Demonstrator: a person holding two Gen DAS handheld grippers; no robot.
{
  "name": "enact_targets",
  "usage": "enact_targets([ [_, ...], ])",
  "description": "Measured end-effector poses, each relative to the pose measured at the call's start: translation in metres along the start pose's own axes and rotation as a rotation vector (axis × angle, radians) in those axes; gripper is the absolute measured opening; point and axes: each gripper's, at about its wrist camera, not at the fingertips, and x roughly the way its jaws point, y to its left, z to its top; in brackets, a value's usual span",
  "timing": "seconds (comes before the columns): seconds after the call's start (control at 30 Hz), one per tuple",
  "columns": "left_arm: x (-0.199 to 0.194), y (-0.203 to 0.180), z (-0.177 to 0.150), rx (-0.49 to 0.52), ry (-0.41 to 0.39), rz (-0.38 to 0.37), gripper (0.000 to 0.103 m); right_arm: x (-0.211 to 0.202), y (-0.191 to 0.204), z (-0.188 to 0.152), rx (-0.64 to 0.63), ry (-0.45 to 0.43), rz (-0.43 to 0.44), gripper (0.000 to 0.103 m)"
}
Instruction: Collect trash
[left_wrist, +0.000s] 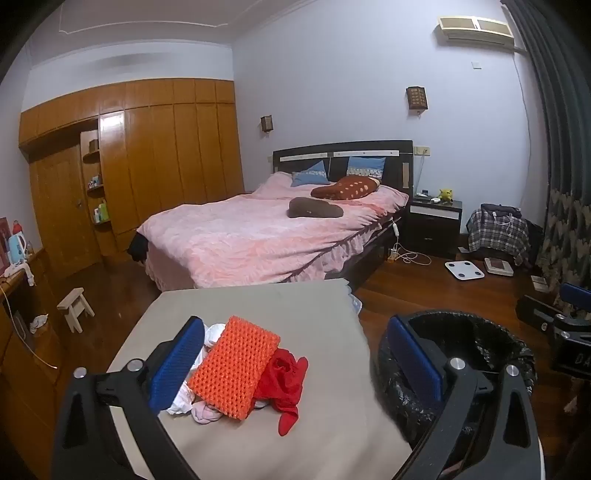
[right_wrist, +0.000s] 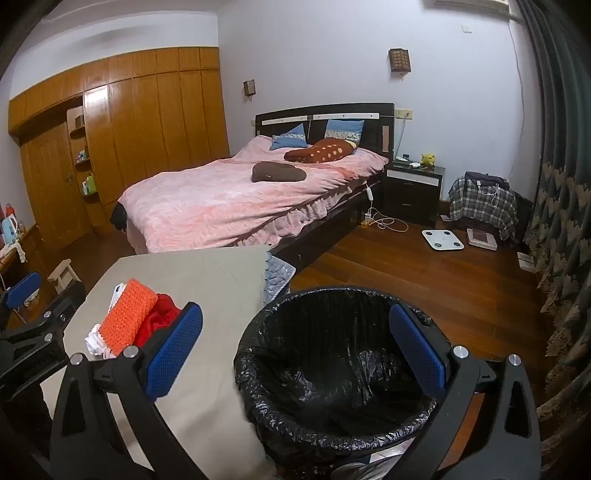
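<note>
A pile of trash lies on the beige table (left_wrist: 258, 306): an orange foam net (left_wrist: 234, 371), a crumpled red bag (left_wrist: 286, 380) and white and pink scraps (left_wrist: 184, 402). My left gripper (left_wrist: 295, 365) is open and empty just above the pile, its jaws wide apart. The pile also shows in the right wrist view, with the orange net (right_wrist: 125, 319) left of the bin. A bin with a black liner (right_wrist: 332, 373) stands at the table's right side. My right gripper (right_wrist: 295, 354) is open and empty above the bin's mouth.
A bed with a pink cover (left_wrist: 258, 229) stands behind the table. A small wooden stool (left_wrist: 75, 308) is on the floor at left. A black nightstand (right_wrist: 413, 184), a white scale (right_wrist: 442, 239) and cables lie on the wood floor. Curtains (right_wrist: 561, 221) hang at right.
</note>
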Motion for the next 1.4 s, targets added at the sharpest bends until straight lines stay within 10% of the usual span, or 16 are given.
enact_targets([
  [1.4,0.0014,0.0075,-0.0016,-0.010,0.001,-0.002,0.097,0.0012,0.0010,0.0000,-0.003,-0.002,-0.005,0.098],
])
